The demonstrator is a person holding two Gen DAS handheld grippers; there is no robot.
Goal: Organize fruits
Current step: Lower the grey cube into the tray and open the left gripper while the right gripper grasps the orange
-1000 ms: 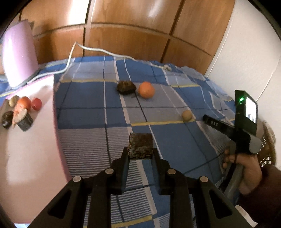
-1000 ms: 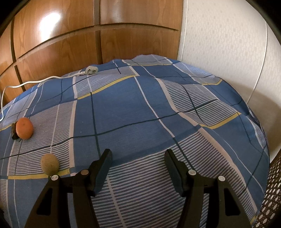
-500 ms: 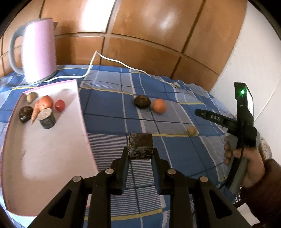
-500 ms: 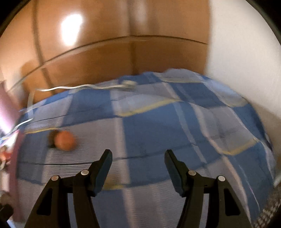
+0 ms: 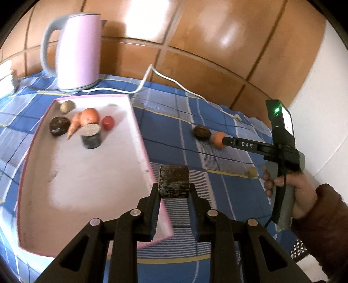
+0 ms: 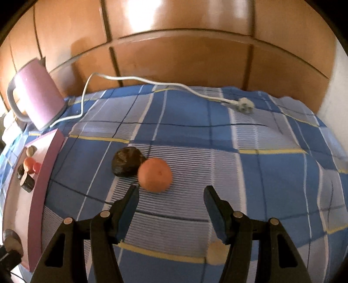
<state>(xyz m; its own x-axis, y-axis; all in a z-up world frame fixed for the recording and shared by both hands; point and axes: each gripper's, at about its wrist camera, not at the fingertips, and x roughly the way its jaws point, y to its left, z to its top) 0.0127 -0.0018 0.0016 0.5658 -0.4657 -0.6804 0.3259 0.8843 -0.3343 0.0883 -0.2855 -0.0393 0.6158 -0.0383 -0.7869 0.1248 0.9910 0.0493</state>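
Dark cylindrical chunk [image 5: 174, 181] clamped in left hand-held gripper [image 5: 174, 193], hovering just right of pink tray [image 5: 139, 139] edge. Best carried leftward over the rim, lowered beside grouped produce at the far end, then released low. Right hand-held gripper [image 6: 171, 196] half open, empty, orange [image 6: 154, 175] just ahead between the jaws, dark lump [image 6: 126, 161] touching it beyond-left. Best centred before closing.

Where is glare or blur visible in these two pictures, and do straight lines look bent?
Left wrist view: glare patches on the wooden panels, the pink kettle slightly smeared. Right wrist view: glare on the panels too, the orange soft-edged. Both views: fisheye bends the panel seams and the checked cloth, corners dark.
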